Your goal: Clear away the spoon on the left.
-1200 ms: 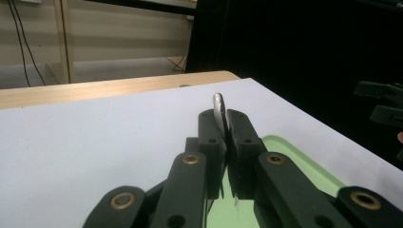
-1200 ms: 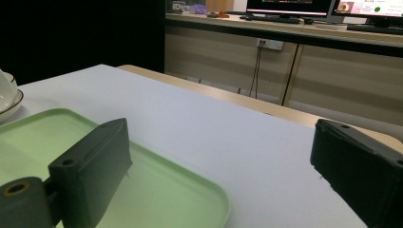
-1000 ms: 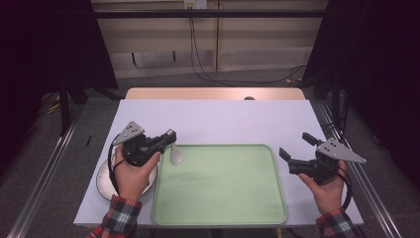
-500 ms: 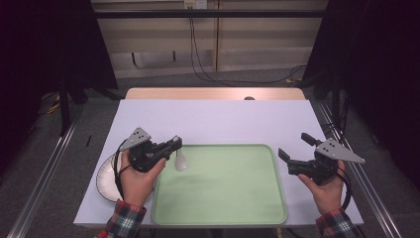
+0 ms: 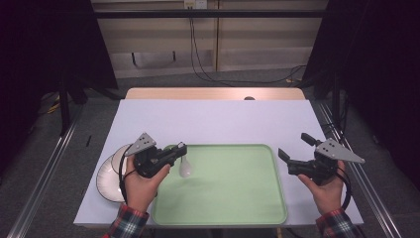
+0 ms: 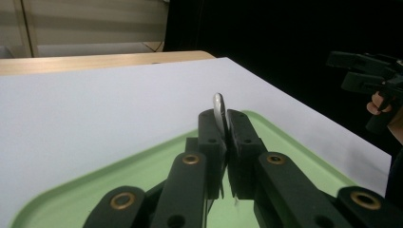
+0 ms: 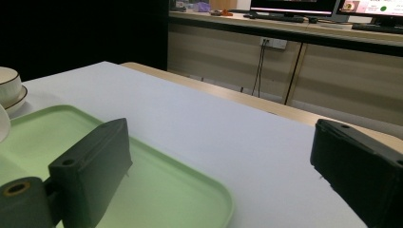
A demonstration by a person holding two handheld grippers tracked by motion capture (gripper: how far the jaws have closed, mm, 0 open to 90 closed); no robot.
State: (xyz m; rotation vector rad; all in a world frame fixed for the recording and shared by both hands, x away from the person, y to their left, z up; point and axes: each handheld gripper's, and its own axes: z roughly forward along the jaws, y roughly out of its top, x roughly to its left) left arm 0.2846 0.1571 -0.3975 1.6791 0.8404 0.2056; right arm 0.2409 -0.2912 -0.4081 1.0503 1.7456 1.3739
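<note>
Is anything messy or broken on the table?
Nothing looks spilled or broken. The left gripper holds a white spoon dangling over the green tray, and the bowl and plate sit neatly stacked beside it.

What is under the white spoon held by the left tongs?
The spoon hangs from the left tongs over the green tray; that tray corner looks bare. The hand hides part of the plate.

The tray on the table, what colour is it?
The tray is light green all over; the high view shows it best.
</note>
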